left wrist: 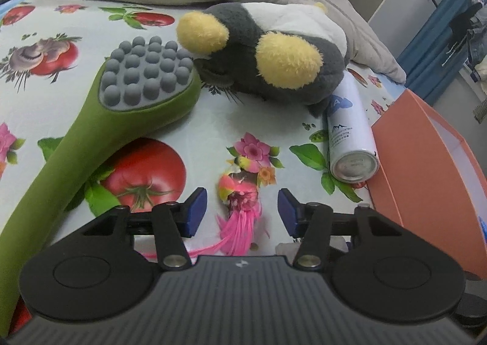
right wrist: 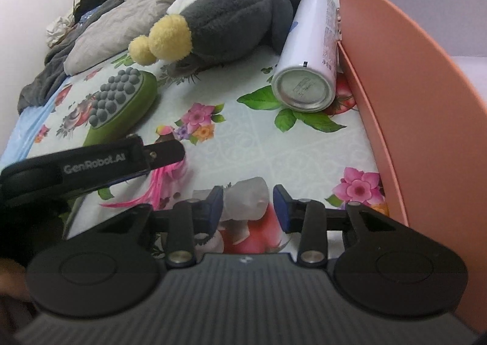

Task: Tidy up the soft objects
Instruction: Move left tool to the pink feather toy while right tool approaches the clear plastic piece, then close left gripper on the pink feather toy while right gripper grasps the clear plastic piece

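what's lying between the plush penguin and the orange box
A white spray can lies on its side between the plush penguin and the orange box, its base facing the camera. The right wrist view shows it best.

Fuzzy plush penguin [left wrist: 274, 50], glossy can [left wrist: 350, 135]
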